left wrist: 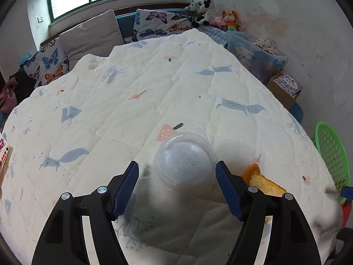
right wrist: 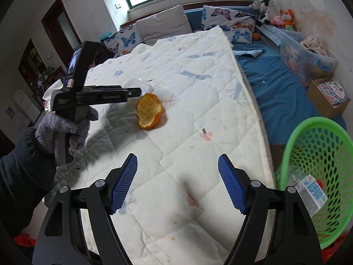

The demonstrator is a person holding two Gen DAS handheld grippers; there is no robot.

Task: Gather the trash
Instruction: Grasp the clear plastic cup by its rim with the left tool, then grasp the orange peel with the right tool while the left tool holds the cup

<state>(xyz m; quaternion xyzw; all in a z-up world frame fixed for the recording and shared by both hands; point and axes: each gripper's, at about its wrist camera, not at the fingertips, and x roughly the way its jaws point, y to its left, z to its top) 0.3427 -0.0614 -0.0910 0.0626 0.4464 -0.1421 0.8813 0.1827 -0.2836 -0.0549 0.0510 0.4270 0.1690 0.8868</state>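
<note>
both grippers gape apart, left gripper (left wrist: 177,171) straddling a clear plastic cup (left wrist: 184,160) untouched, right gripper (right wrist: 177,165) over the quilt (right wrist: 198,114).

At centre frame I see a clear, glossy plastic cup (left wrist: 183,160) on matt quilted cloth (left wrist: 132,101); lower right, perforated green plastic basket (right wrist: 317,132); rough-skinned orange peel (right wrist: 149,111).

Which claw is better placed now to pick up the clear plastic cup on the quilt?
Probably the left claw: its open jaws already flank the clear plastic cup. The right claw hangs open over bare white quilt, farther away.
</note>
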